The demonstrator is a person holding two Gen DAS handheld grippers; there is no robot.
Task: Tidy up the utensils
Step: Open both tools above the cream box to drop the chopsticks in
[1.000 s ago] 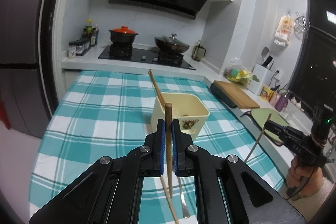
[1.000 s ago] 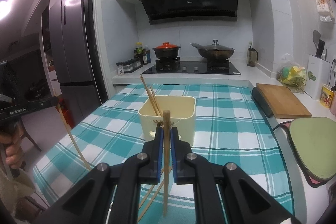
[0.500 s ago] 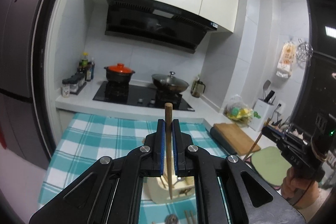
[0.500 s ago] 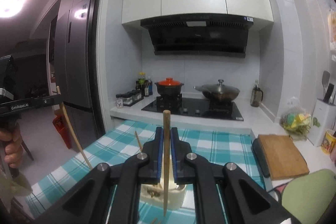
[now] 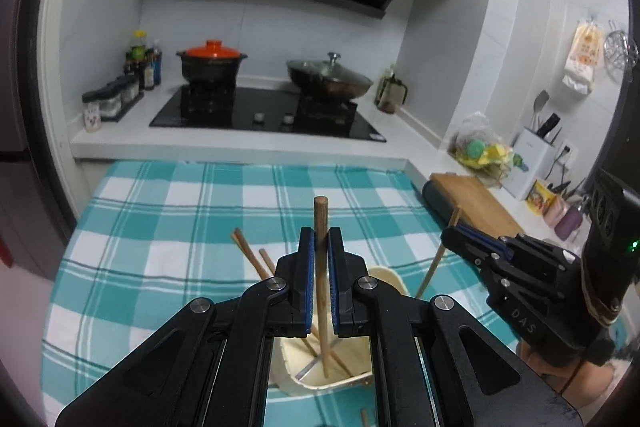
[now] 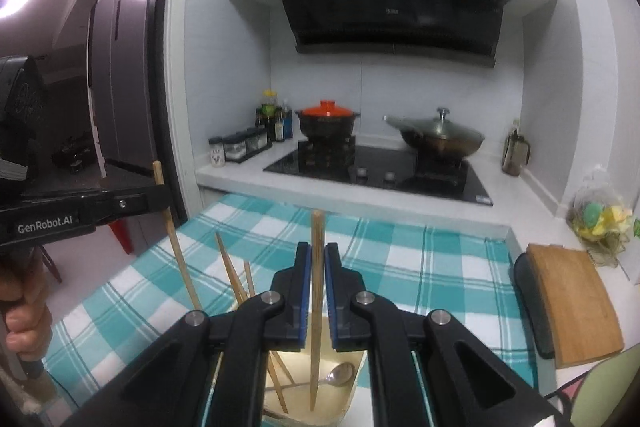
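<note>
Each gripper is clamped on one upright wooden chopstick: the left gripper [image 5: 320, 281] and the right gripper [image 6: 317, 293] hold theirs over the cream utensil holder [image 6: 348, 393] on the checked worktop [image 5: 160, 227]. Next likely move: lower both tips inside, then release.

A teal-and-white checked tablecloth [image 5: 160, 251] lies under a cream bin [image 6: 344, 399]; the pot lid [image 5: 212, 49] is orange-red.
</note>
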